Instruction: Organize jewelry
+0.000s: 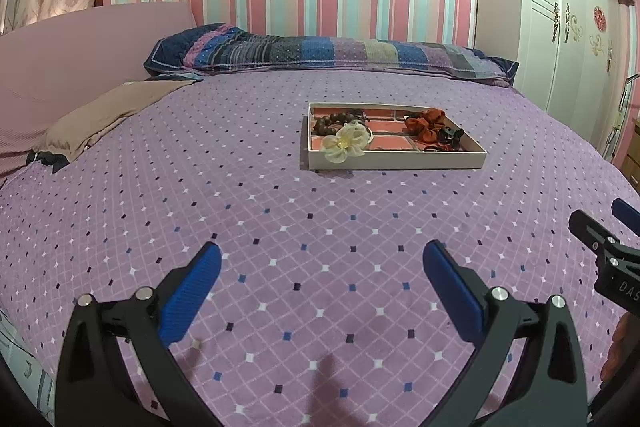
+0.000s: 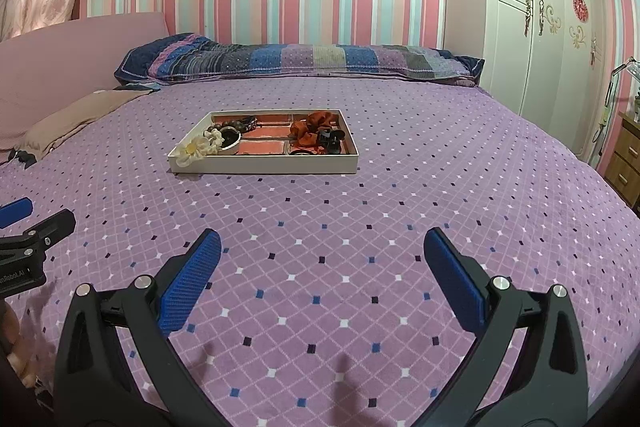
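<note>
A shallow white tray (image 1: 400,161) with red compartments lies on the purple bed; it also shows in the right wrist view (image 2: 264,165). In it are a dark bead bracelet (image 1: 334,121), a cream fabric flower (image 1: 347,142) hanging over the front left rim, an orange scrunchie (image 1: 425,125) and a black hair claw (image 1: 452,135). My left gripper (image 1: 322,257) is open and empty, low over the bedspread well short of the tray. My right gripper (image 2: 322,247) is open and empty too, beside the left one and equally far from the tray.
The bed (image 1: 240,227) has a patchwork pillow (image 1: 328,53) at the far end and a tan cloth (image 1: 112,111) at the left. A white wardrobe (image 2: 552,39) and a wooden nightstand (image 2: 628,159) stand to the right.
</note>
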`<act>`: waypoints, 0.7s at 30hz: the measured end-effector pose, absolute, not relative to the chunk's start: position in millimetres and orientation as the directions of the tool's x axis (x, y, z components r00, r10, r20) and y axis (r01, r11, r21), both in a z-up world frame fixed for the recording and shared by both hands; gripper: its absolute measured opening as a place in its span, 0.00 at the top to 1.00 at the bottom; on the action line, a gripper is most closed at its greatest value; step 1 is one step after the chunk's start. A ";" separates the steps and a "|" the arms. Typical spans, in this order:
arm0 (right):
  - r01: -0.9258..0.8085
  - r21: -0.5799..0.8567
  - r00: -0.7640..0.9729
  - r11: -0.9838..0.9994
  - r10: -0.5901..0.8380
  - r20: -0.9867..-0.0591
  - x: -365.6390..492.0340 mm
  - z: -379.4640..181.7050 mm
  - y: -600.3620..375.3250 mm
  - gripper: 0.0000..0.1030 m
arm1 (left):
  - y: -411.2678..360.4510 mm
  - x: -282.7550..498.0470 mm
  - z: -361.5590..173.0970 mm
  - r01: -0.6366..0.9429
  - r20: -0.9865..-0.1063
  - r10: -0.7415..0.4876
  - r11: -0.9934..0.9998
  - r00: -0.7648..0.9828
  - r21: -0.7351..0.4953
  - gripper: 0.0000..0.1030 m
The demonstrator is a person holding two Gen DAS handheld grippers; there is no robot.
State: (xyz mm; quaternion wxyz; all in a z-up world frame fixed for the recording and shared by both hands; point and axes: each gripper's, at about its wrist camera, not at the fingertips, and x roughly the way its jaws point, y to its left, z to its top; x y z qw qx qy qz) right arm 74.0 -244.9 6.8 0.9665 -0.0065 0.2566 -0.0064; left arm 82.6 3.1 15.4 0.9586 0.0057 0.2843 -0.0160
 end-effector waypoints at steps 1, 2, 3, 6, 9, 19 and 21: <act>0.009 -0.017 0.868 1.000 -0.016 -0.495 73.8 7.1 -244.2 0.04 | 3.1 82.7 15.4 0.034 -0.546 -0.027 0.999 0.837 0.002 0.04; 0.009 -0.018 0.869 1.000 -0.017 -0.495 73.7 7.1 -244.2 0.04 | 3.4 82.8 15.3 0.034 -0.546 -0.027 0.999 0.837 0.003 0.04; 0.009 -0.017 0.869 1.000 -0.016 -0.495 73.8 6.8 -244.3 0.04 | 3.1 82.6 15.4 0.034 -0.545 -0.027 0.999 0.838 0.003 0.04; 0.010 -0.017 0.869 1.000 -0.017 -0.495 73.5 6.6 -244.0 0.04 | 3.3 82.5 15.6 0.033 -0.543 -0.026 0.999 0.839 0.003 0.04; 0.011 -0.018 0.869 1.000 -0.018 -0.494 73.1 6.6 -243.8 0.04 | 4.1 82.8 15.5 0.033 -0.545 -0.026 0.999 0.838 0.002 0.04; 0.011 -0.020 0.870 1.000 -0.019 -0.493 73.5 6.7 -243.3 0.04 | 3.4 82.4 16.2 0.031 -0.543 -0.021 0.999 0.840 0.009 0.04; 0.010 -0.016 0.870 1.000 -0.017 -0.493 73.7 6.5 -243.4 0.04 | 2.9 81.1 16.6 0.027 -0.540 -0.016 1.000 0.842 0.011 0.04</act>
